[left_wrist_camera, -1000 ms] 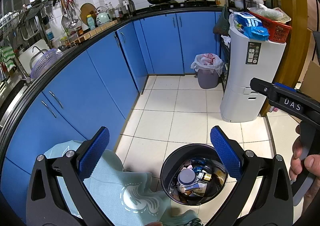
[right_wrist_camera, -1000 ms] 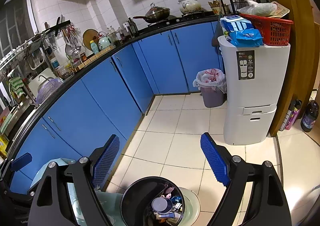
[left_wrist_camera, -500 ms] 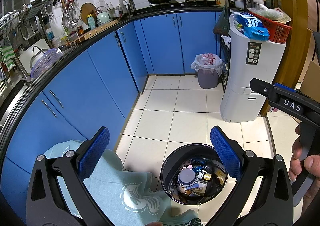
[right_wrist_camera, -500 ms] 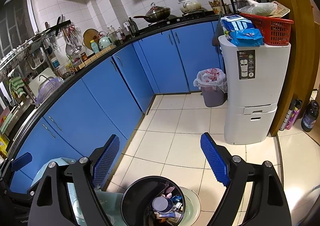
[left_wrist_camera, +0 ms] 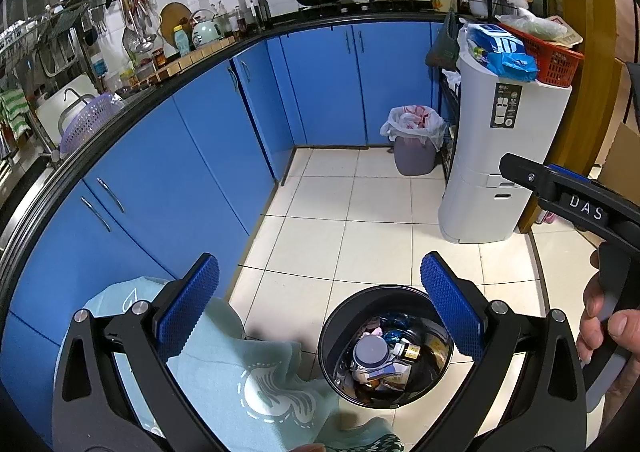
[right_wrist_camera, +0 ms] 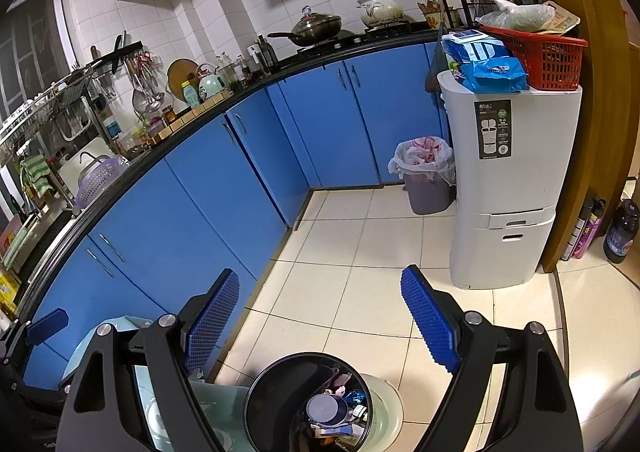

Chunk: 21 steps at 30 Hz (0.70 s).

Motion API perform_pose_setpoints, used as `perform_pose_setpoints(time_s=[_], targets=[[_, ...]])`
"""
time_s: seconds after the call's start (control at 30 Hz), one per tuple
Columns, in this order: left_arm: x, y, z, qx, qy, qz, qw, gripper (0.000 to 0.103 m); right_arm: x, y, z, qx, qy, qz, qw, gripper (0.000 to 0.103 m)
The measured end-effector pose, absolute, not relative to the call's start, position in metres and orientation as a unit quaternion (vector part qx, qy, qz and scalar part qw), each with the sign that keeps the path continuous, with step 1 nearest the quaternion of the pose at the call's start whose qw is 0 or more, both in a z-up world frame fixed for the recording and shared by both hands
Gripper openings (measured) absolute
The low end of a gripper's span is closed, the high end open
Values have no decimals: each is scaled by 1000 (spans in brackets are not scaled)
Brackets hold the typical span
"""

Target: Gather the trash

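Blue kitchen cabinets point(left_wrist_camera: 208, 180) curving along the left, pale tiled floor point(left_wrist_camera: 340, 236) running to the far corner. Tall white bin unit point(right_wrist_camera: 508, 188) at right, red basket point(right_wrist_camera: 536, 56) on top. Small lined bin point(left_wrist_camera: 414, 146) in the far corner, beside that unit. Nearest, low in both views: round black trash can point(left_wrist_camera: 386, 346), open-topped, already loaded with a jar lid, wrappers and scraps, standing next to a pale teal cloth point(left_wrist_camera: 240, 368) at near left.

Left gripper point(left_wrist_camera: 320, 308) hovering above the can's left side, fingers spread wide, nothing between them. Right gripper point(right_wrist_camera: 320, 320) likewise above the can, fingers spread, empty; its body visible at far right of the left view, a hand point(left_wrist_camera: 604, 328) on its handle.

Probably a pause before a lift or a bag change. Best taken by the can's rim, one gripper each side, squeezing evenly and raising level so nothing tips out. Worth keeping clear of the cloth to avoid dragging it.
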State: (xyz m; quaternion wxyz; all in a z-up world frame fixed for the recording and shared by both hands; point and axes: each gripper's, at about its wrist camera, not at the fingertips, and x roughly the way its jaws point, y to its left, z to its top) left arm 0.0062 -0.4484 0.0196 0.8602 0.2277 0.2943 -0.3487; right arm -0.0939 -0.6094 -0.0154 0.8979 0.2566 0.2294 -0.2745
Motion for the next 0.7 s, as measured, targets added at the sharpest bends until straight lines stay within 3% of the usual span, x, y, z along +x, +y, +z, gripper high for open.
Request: perform_pose_setpoints(time_s=[0.7], targets=[[8, -441, 26, 203, 310, -369, 852, 99, -95, -605, -14, 259, 229, -274, 898, 81]])
